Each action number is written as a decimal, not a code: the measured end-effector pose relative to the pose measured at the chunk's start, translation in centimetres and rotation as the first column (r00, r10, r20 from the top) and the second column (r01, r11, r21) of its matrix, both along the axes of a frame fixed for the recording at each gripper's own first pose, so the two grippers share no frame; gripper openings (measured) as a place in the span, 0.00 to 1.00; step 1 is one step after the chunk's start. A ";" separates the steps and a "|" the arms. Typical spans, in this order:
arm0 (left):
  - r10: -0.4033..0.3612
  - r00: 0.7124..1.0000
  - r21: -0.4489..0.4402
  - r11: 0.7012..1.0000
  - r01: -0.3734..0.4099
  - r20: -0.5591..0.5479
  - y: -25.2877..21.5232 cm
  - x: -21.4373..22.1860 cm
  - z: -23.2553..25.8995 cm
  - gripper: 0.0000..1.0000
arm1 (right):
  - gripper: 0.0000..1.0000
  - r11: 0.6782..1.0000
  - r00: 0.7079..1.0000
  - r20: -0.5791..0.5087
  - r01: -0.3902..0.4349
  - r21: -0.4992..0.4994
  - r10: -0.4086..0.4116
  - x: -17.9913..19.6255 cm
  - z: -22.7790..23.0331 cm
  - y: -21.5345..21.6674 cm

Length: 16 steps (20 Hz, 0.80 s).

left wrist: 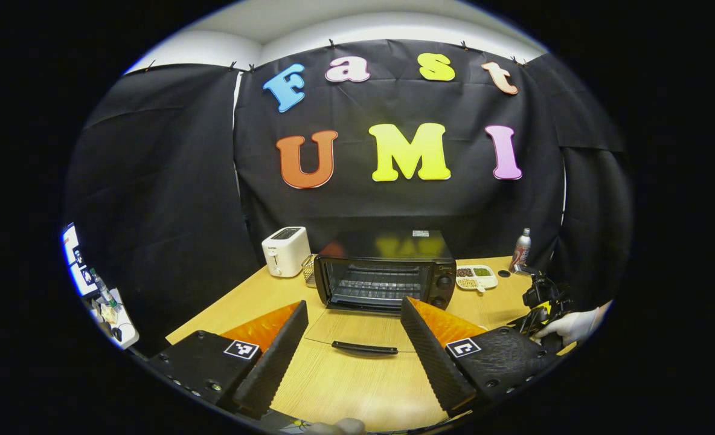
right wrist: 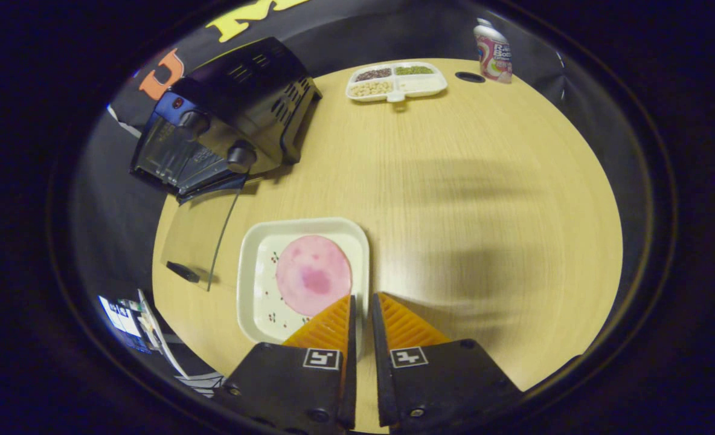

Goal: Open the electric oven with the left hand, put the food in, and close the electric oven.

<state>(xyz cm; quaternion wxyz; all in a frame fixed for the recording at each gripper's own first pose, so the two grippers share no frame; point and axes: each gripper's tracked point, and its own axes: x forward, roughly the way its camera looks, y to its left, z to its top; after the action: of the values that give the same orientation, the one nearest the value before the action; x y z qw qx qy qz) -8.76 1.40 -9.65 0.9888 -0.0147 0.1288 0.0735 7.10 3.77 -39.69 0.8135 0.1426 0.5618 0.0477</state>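
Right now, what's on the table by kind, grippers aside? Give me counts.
Appliances: 2, the oven with its door down, and the toaster.
Dishes: 2, the plate of food and the divided snack tray.
Bottles: 1.
Wire baskets: 1.
Total: 6.

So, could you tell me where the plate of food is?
In the right gripper view, the plate sits on the table, gripped at its rim by the right gripper, beside the oven's open door.

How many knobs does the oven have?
2 knobs show on the oven: an upper knob and a lower knob, both on its right-hand panel beside the open door. More may be hidden.
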 end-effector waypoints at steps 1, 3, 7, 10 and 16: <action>-0.010 1.000 -0.006 1.000 0.010 0.000 0.2 0.3 -0.3 0.96 | 0.06 1.000 1.000 -0.014 0.015 -0.009 -0.015 0.1 0.0 -0.1; -0.031 1.000 -0.023 0.999 0.031 0.002 0.6 0.9 -0.9 0.97 | 0.11 0.999 0.998 -0.039 0.042 -0.023 -0.042 0.2 -0.1 -0.1; -0.062 0.998 -0.041 0.997 0.062 0.012 2.0 1.6 -1.8 0.97 | 0.07 0.997 0.996 -0.071 0.043 -0.071 -0.048 0.3 -0.1 -0.2; -0.097 0.995 -0.052 0.994 0.098 0.023 2.9 2.1 -2.5 0.97 | 0.06 0.994 0.994 -0.095 0.044 -0.098 -0.054 0.4 -0.1 -0.1; -0.169 0.985 -0.082 0.982 0.172 0.040 4.0 3.1 -4.4 0.96 | 0.00 0.991 0.990 -0.070 0.125 0.055 -0.121 -0.3 -0.1 0.1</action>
<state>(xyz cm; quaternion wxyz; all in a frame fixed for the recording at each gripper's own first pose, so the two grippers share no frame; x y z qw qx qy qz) -5.61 5.39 -14.08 0.9920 -0.0472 0.1161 -0.0171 6.82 3.85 -39.77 0.7912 0.2026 0.5769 0.0094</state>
